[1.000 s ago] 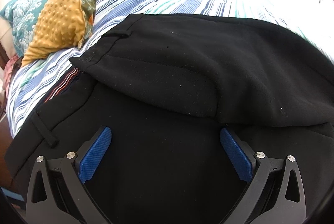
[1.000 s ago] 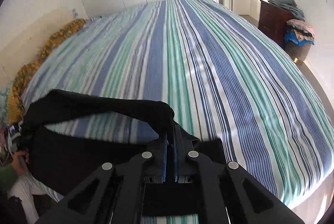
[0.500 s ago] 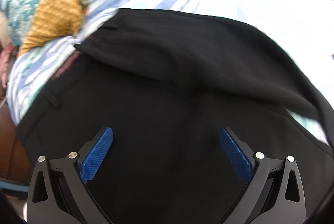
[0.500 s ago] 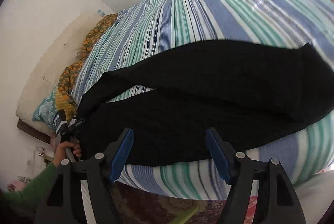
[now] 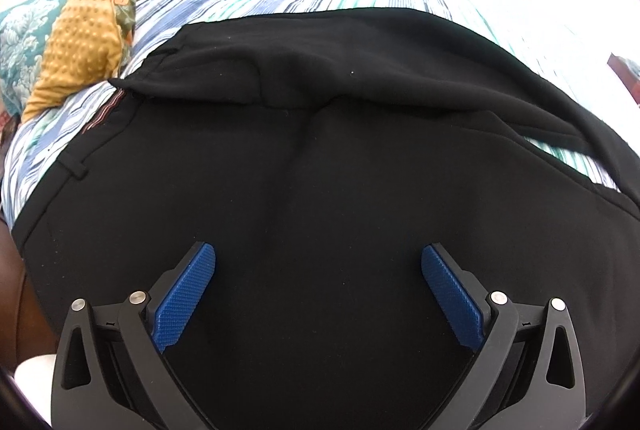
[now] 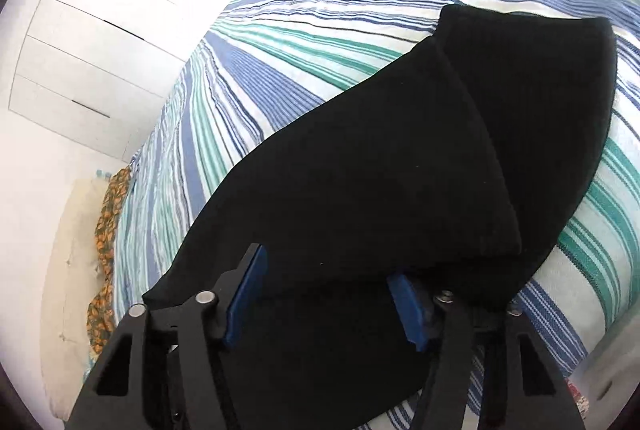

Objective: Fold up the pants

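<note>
1. The right gripper has just been closing; its jaws stand partly apart with the black pants between them, pads not pressing.
2. The left gripper gapes wide above the waistband end, holding nothing.
3. The pants lie folded over on the striped bed.
4. Risk: a shallow pinch could catch one layer only and drag the fold askew.
5. Only the left view shows the belt loop and yellow pillow; only the right shows the leg ends.

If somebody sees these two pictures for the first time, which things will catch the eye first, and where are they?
First the black pants, folded over and lying across the striped blue-and-green bedsheet, filling the middle of both views. Next the blue pads of the left gripper, spread wide open just above the dark cloth. At the upper left of the left view sits a mustard dotted cushion.
</note>
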The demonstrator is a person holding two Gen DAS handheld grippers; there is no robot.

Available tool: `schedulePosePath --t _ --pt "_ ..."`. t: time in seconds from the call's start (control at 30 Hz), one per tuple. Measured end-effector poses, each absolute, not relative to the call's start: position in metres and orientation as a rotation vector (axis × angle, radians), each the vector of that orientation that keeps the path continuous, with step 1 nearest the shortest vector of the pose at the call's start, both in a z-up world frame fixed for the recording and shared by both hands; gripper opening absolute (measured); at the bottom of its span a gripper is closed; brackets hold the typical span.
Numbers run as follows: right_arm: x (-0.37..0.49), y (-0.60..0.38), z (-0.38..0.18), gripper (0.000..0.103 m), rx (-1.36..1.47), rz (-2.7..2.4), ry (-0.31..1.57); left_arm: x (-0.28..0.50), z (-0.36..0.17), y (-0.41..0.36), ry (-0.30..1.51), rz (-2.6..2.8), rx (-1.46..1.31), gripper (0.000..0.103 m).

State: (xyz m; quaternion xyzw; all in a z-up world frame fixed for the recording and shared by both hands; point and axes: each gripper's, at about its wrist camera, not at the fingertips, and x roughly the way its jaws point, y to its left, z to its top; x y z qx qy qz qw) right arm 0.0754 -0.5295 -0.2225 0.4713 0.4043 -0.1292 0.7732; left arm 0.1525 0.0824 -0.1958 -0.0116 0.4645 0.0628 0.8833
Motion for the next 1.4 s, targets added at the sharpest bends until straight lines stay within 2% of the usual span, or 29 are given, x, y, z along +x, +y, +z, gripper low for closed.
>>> schedulePosePath --t 0.03,0.1,0.17,0.33,0.47,0.67,0.8,0.97,1.0,1.03,1.07,1.1,1.13,1.23,1.4 --pt "0.075 -0.530 -0.222 0.038 0.995 -0.308 0.879 0.154 -0.197 0.081 0.966 0.132 -0.020 0.103" --pt "0.074 -0.532 -0.223 0.011 0.945 -0.343 0.883 0.153 -0.197 0.079 0.964 0.134 -0.014 0.103" --pt "0.073 -0.536 -0.223 0.007 0.926 -0.329 0.882 0.153 -0.197 0.078 0.965 0.135 -0.013 0.102" --pt "0.071 -0.539 -0.177 0.006 0.841 -0.211 0.819 0.150 -0.183 0.081 1.028 0.107 -0.071 0.102" --pt "0.066 -0.531 -0.116 0.006 0.722 -0.066 0.740 0.154 -0.149 0.095 0.997 -0.028 -0.302 0.102" --pt "0.053 -0.513 -0.063 0.006 0.629 0.075 0.655 0.247 -0.108 0.106 0.976 -0.092 -0.462 0.102" --pt "0.036 -0.504 -0.045 0.006 0.629 0.137 0.603 0.317 -0.124 0.091 1.086 -0.159 -0.540 0.102" --pt "0.003 -0.511 -0.027 0.006 0.634 0.184 0.543 0.357 -0.155 0.081 1.185 -0.103 -0.644 0.101" --pt "-0.006 -0.514 -0.024 0.006 0.627 0.191 0.532 0.360 -0.159 0.082 1.194 -0.088 -0.670 0.095" --pt "-0.012 -0.516 -0.021 0.006 0.621 0.199 0.524 0.361 -0.162 0.083 1.199 -0.070 -0.696 0.071" --pt "-0.017 -0.519 -0.019 0.006 0.615 0.205 0.520 0.360 -0.164 0.084 1.206 -0.071 -0.720 0.055" --pt "-0.019 -0.523 -0.020 0.006 0.612 0.206 0.525 0.358 -0.165 0.086 1.222 -0.076 -0.752 0.019" --pt "-0.018 -0.528 -0.023 0.006 0.612 0.200 0.542 0.355 -0.163 0.088 1.223 -0.073 -0.763 0.012" --pt "-0.001 -0.547 -0.051 0.006 0.643 0.144 0.643 0.332 -0.131 0.093 1.122 -0.088 -0.718 0.010" --pt "0.051 -0.566 -0.068 0.006 0.586 0.122 0.666 0.256 -0.033 0.107 0.859 -0.154 -0.651 0.010"
